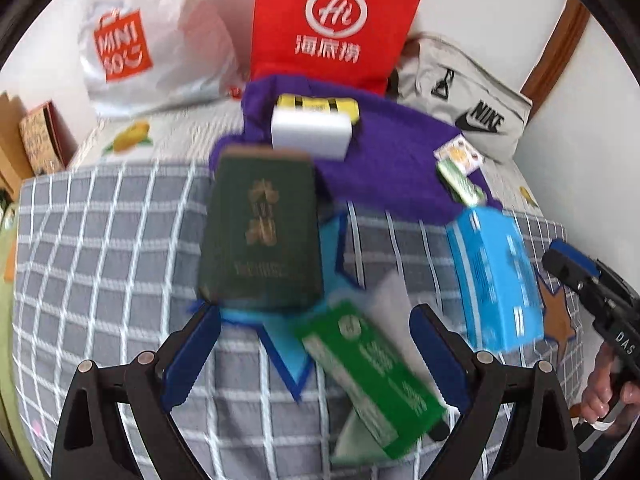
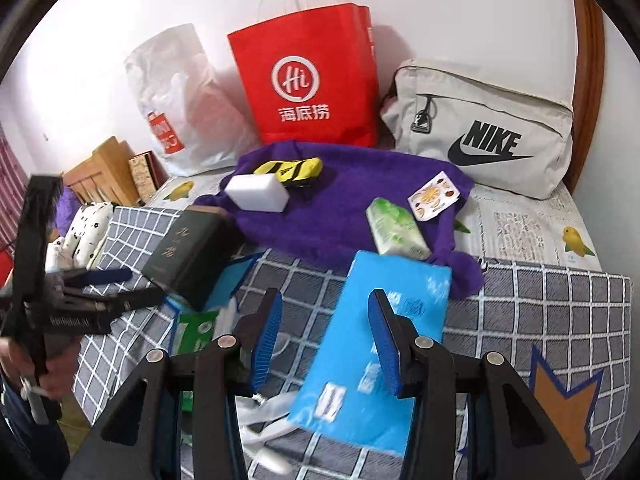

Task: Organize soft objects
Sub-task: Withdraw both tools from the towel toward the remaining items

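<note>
Organizing has barely begun, as judged from the layout: every item lies loose on the bed [image 2: 540,304], and none sits in the three bags against the wall, a white plastic bag [image 2: 180,100], a red paper bag [image 2: 308,80] and a grey zipped bag [image 2: 480,128]. The purple towel [image 2: 340,208], crumpled and fleecy, spreads across the middle of the bed and carries a white sponge block [image 2: 258,194], a yellow-and-black pouch [image 2: 292,170], a green tissue pack [image 2: 394,230] and a small printed sachet [image 2: 434,196]. Nearer the cameras lie a dark green book [image 1: 262,232], a green box [image 1: 372,376] and a blue packet [image 2: 380,344], all slightly blurred. The left gripper [image 1: 316,352] hovers over the green box with its fingers wide apart and nothing between them. The right gripper [image 2: 324,340] hangs above the blue packet, fingers parted and holding nothing. Sorting of the soft goods remains wholly to do
</note>
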Tool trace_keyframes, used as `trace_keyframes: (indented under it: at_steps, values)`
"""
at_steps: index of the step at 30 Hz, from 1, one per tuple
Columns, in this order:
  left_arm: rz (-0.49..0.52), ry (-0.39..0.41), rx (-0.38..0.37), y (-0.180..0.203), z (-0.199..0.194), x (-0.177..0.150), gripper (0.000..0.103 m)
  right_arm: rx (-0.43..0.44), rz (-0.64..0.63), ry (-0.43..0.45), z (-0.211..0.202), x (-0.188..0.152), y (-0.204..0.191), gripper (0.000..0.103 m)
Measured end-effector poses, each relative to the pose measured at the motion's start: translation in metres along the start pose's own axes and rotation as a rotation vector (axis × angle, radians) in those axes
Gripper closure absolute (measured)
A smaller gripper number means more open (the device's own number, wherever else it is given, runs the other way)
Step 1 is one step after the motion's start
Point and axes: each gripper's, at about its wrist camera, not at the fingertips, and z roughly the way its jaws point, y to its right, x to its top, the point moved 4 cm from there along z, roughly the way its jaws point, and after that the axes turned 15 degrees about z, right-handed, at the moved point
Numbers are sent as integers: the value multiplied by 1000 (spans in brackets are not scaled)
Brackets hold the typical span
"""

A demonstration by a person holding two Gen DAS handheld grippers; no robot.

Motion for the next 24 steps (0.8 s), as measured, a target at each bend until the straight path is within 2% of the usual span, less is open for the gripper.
trace_keyframes:
  at_steps: [9,17,20,21,24]
  values:
    - [-22,-66,-11,28,16,-33,8,24,-33,-3,-16,-27,-2,58]
    - [17,-133,21,50,41,-36,7,13,-1,-20,-17,-41,19,58]
    - [37,-134,43,53,46,-36,7,8,2,-21,-17,-44,23,58]
    - [41,-129,44,53,46,-36,10,7,2,-20,-17,-45,24,58]
    - [45,-108,38,47,38,-36,31,1,5,-21,-17,-46,26,58]
